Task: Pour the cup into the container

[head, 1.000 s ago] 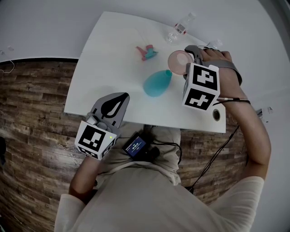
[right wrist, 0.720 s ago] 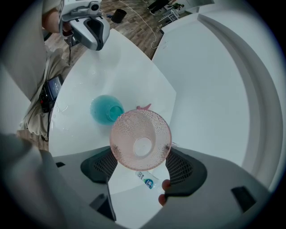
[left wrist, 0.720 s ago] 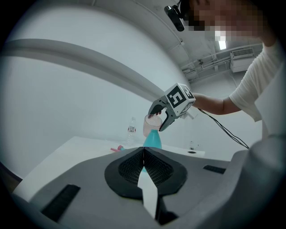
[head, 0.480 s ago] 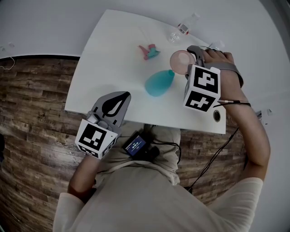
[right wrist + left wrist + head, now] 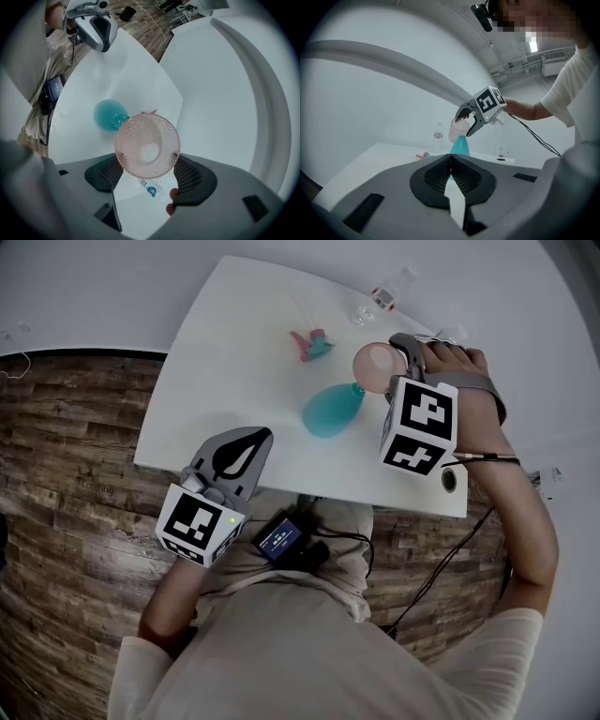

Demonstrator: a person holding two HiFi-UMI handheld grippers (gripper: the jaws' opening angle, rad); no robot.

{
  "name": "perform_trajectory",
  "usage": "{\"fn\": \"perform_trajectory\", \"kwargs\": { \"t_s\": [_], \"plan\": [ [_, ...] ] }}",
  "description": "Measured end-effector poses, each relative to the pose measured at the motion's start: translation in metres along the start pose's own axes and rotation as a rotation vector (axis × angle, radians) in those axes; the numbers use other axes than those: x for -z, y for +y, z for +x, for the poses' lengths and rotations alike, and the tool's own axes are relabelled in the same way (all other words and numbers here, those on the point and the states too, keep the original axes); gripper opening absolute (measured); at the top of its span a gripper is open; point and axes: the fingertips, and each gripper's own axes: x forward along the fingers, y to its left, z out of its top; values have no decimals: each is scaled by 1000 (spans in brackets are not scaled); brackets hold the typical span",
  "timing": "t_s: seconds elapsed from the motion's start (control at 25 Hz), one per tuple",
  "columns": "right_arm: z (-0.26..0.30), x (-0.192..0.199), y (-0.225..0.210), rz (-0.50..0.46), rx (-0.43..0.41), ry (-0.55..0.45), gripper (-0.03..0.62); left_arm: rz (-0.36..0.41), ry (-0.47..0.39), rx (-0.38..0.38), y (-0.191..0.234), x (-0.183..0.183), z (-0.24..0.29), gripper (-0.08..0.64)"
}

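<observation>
Hiding part of a bottle (image 5: 151,189), pink cup (image 5: 147,145) tilted above teal container (image 5: 105,115)

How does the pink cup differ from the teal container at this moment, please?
The pink cup is see-through and wide-mouthed; the teal container is opaque, bulbous, with a narrow neck. The cup is held tilted in the air by the right gripper; the container stands upright on the white table. Their mouths sit close together.

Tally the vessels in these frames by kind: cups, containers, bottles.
Pink cup: 1
Teal container: 1
Clear bottle: 1
Total: 3
</observation>
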Motion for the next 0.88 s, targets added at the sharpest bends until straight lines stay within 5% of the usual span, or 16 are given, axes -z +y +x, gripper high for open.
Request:
{"fn": "perform_trajectory", "kwargs": {
  "t_s": [0.88],
  "plan": [
    [2,5,-3,-34,43,48,341,-4,-6,-4,4,-1,-5,11]
  ]
}}
